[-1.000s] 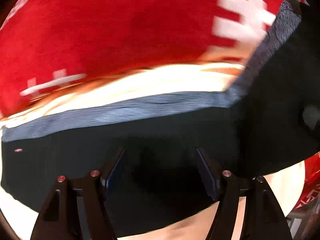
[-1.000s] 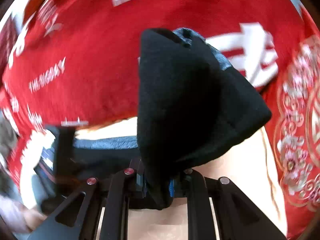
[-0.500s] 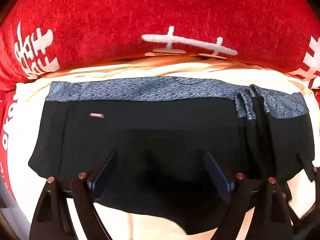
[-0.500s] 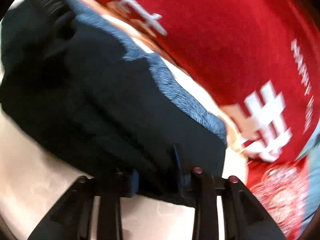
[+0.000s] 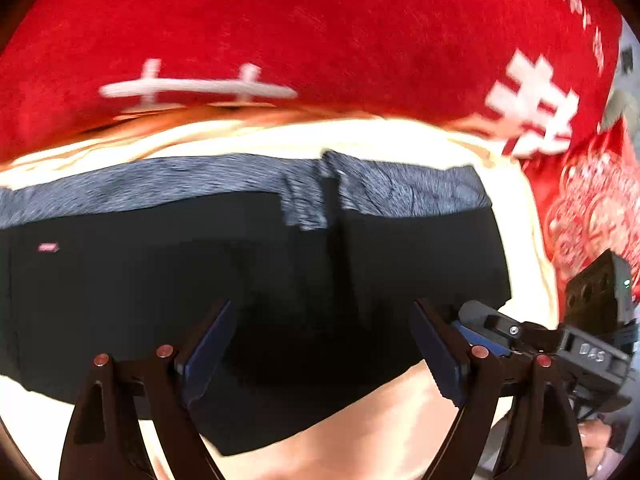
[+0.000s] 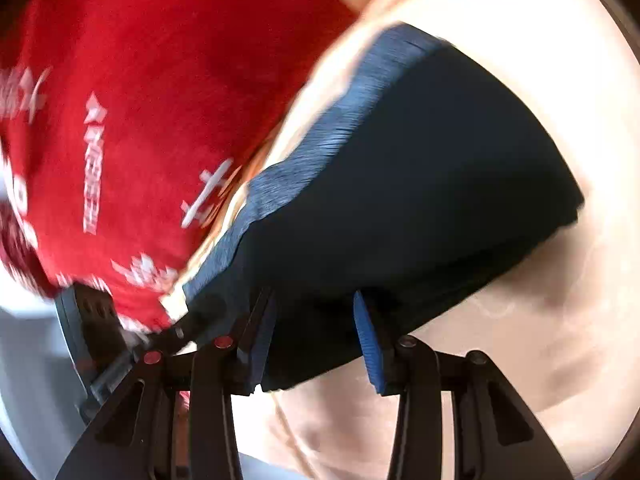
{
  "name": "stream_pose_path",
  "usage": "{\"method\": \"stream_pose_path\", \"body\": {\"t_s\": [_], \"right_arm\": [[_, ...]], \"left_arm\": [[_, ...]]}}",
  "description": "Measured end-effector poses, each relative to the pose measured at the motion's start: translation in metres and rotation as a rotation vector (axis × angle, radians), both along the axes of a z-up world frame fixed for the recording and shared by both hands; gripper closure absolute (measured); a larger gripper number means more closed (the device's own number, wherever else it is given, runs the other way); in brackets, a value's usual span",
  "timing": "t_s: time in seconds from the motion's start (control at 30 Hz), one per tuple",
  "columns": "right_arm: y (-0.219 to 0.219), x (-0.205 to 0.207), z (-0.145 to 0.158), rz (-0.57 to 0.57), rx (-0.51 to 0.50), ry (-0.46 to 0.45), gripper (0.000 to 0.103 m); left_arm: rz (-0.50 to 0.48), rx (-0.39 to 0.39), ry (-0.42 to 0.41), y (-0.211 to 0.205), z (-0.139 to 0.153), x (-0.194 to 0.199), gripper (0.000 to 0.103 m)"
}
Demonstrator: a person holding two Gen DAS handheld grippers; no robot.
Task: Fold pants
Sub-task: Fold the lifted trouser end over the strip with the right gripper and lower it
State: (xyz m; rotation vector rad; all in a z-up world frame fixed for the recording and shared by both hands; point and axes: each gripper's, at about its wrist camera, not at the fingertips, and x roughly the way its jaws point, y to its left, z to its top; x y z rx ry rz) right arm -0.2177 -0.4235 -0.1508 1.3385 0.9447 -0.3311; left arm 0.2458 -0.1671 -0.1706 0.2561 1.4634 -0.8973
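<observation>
Left wrist view: my left gripper [image 5: 320, 344] hovers with its jaws spread wide, closing slightly, over the black pants [image 5: 248, 280], nothing pinched. The pants lie flat on the cream sheet [image 5: 400, 432], grey waistband [image 5: 160, 188] toward the red blanket [image 5: 320, 32]; bare sheet shows below the hem.

Right wrist view: my right gripper [image 6: 316, 336] is half-open and still opening, pants [image 6: 420, 184] edge between its pads, unpressed. Open sheet [image 6: 560, 320] lies rightward.
</observation>
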Motion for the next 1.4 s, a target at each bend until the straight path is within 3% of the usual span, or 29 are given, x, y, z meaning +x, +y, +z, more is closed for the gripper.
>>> {"method": "stream_pose_path", "body": {"t_s": [0.13,0.2,0.33,0.37,0.4,0.47,0.63,0.73,0.87,0.93,1.03,1.07,1.17,1.23,1.3,1.4], "right_arm": [[-0.001,-0.014,-0.012,-0.087,0.068,-0.023,0.059],[-0.011,-0.017,-0.017,-0.116,0.087,-0.025,0.059],[-0.025,-0.022,-0.024,-0.205,0.129,-0.059,0.059],[-0.028,-0.023,-0.028,-0.233,0.141,-0.070,0.060],[-0.031,-0.022,-0.031,-0.253,0.157,-0.077,0.069],[-0.037,-0.018,-0.037,-0.254,0.175,-0.044,0.098],[-0.026,-0.010,-0.013,-0.092,0.133,-0.038,0.098],[-0.020,-0.006,-0.016,-0.064,0.113,-0.001,0.098],[-0.024,0.008,-0.036,0.001,0.086,0.073,0.098],[-0.026,0.013,-0.027,0.075,0.056,0.077,0.093],[-0.027,0.019,0.001,0.218,-0.002,0.080,0.061],[-0.029,0.017,0.015,0.249,-0.031,0.068,0.046],[-0.048,0.003,0.056,0.253,-0.149,0.003,0.044],[-0.071,-0.002,0.071,0.238,-0.262,0.012,0.044],[-0.103,0.003,0.065,0.226,-0.332,0.078,0.044],[-0.141,0.016,0.034,0.215,-0.297,0.108,0.044]], "left_arm": [[-0.054,0.029,-0.003,-0.032,-0.007,-0.019,0.030],[-0.070,0.034,0.005,-0.029,-0.002,-0.026,0.042],[-0.074,0.052,0.000,-0.033,-0.009,-0.028,0.042],[-0.072,0.048,0.000,-0.033,-0.008,-0.029,0.050],[-0.071,0.041,0.007,-0.032,-0.007,-0.028,0.055],[-0.070,0.051,0.002,-0.041,-0.003,-0.033,0.055],[-0.082,0.076,-0.129,-0.029,0.013,-0.048,0.055],[-0.062,0.123,-0.121,-0.020,0.000,-0.046,0.054],[-0.005,0.134,-0.134,-0.011,-0.004,-0.037,0.031],[-0.003,0.124,-0.135,-0.005,0.001,-0.033,0.031],[0.000,0.117,-0.143,-0.002,0.014,-0.027,0.031],[0.003,0.112,-0.155,-0.003,0.020,-0.025,0.031],[0.012,0.085,-0.185,-0.014,0.037,-0.018,0.031],[0.007,0.065,-0.200,-0.027,0.044,-0.015,0.031],[-0.008,0.055,-0.209,-0.042,0.045,-0.014,0.031],[-0.025,0.050,-0.211,-0.068,0.035,-0.017,0.031]]}}
